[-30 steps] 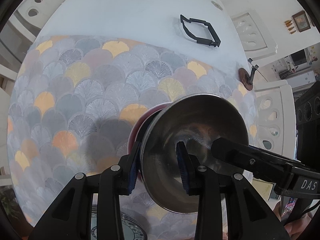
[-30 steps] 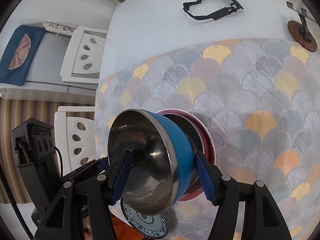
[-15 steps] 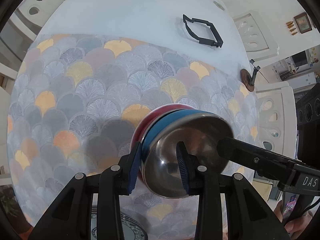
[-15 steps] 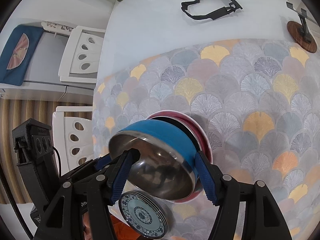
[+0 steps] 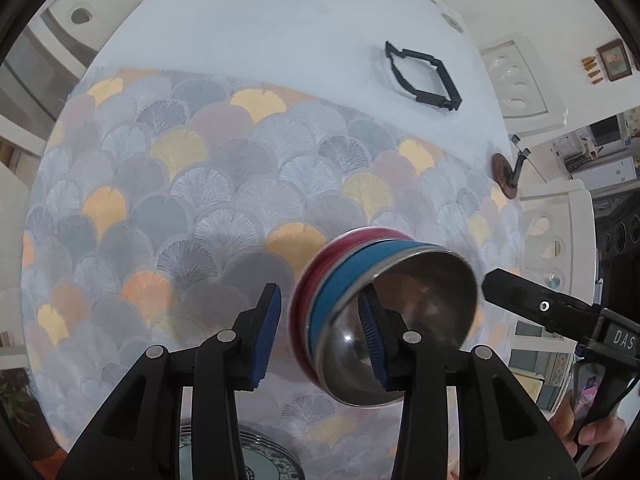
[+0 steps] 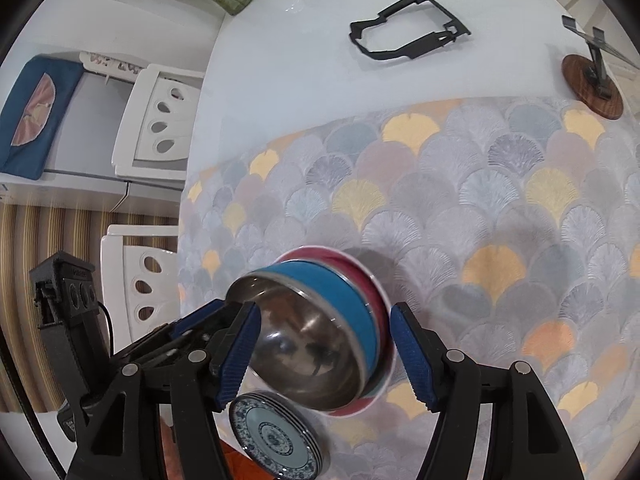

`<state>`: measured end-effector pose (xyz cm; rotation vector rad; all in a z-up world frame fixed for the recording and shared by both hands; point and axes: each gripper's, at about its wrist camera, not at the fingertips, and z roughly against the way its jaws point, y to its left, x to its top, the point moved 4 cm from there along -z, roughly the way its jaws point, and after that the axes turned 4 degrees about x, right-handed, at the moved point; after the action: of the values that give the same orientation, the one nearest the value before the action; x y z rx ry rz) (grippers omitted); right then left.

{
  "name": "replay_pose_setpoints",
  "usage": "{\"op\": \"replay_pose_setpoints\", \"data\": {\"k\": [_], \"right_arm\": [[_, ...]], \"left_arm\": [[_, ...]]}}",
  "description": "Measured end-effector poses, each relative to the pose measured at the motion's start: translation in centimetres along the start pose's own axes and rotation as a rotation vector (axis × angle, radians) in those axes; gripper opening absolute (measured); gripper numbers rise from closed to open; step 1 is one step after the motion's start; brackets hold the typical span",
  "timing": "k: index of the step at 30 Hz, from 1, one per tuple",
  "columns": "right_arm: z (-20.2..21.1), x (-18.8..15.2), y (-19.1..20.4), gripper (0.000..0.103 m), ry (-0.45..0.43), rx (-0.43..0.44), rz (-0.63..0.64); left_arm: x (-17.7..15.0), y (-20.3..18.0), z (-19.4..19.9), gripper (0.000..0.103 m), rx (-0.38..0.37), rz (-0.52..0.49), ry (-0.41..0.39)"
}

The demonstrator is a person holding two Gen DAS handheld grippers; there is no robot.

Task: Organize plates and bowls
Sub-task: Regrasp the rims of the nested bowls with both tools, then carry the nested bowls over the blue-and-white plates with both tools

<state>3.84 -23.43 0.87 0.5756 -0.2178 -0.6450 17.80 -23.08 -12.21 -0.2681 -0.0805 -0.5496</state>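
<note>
You are letting both jaws spread off the blue bowl (image 6: 340,292), nesting it in the red bowl (image 5: 320,256) near the tabletop's (image 5: 280,20) front edge.

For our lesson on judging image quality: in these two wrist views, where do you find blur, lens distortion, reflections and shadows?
Left wrist view: the blue steel bowl nested in the red bowl has smeared, blurred rims; the fisheye bends the white table edge.
Right wrist view: the blue bowl's shiny inside mirrors dark shapes; soft grey shadows lie on the fan-patterned cloth; the corners are black.
</note>
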Motion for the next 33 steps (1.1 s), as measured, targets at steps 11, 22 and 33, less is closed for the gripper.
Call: {"op": "replay_pose_setpoints", "data": {"k": [11,22,33], "right_arm": [[-3.6,-0.5,-2.2,0.069,0.076,0.024,-0.041],[-7.5,-1.0,-5.1,0.069,0.128,0.068,-0.12],[-8.6,-2.6,-4.8,0.063,0.056,0.139,-0.072]], "left_arm": [[-0.6,0.7,-4.0,0.037,-0.02,0.021,0.092],[-0.8,0.0,-6.3,0.044,-0.116,0.042,0.121],[-0.8,-0.3,-6.2,0.043,-0.12,0.033,0.083]]}}
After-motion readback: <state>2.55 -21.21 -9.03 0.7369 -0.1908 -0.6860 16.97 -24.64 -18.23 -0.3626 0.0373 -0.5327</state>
